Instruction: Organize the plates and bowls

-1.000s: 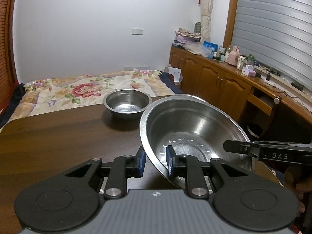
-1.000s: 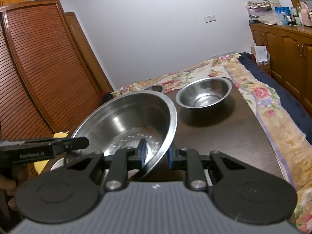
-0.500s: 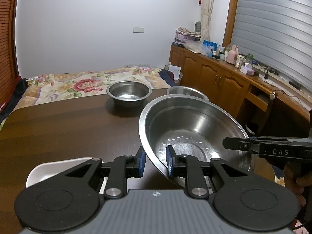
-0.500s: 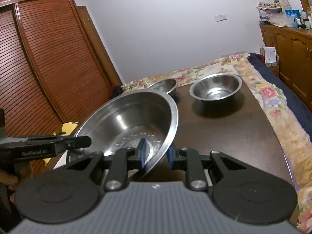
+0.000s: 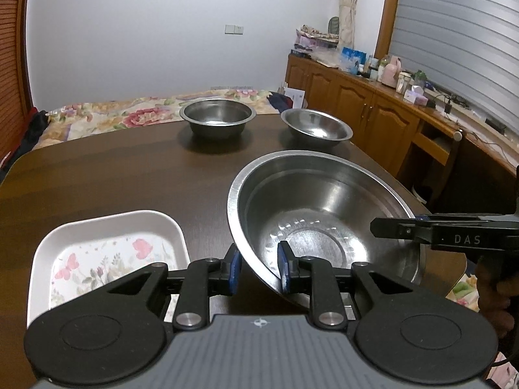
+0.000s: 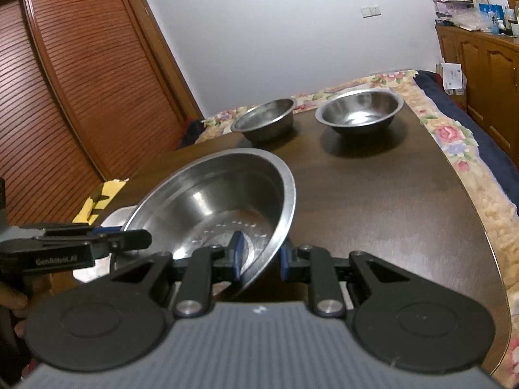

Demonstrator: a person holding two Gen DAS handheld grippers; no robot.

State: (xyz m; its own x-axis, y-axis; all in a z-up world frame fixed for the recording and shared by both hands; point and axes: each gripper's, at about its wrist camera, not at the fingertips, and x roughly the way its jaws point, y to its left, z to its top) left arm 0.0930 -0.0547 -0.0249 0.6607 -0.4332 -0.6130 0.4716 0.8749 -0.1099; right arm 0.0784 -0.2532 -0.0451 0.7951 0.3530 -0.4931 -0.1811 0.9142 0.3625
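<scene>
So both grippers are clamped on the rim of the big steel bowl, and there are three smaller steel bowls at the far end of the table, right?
Not quite: there are two smaller bowls at the far end, not three, one beside the other, as the left wrist view shows. The rest holds: the left gripper and the right gripper each have their jaws shut on the big bowl's rim.
</scene>
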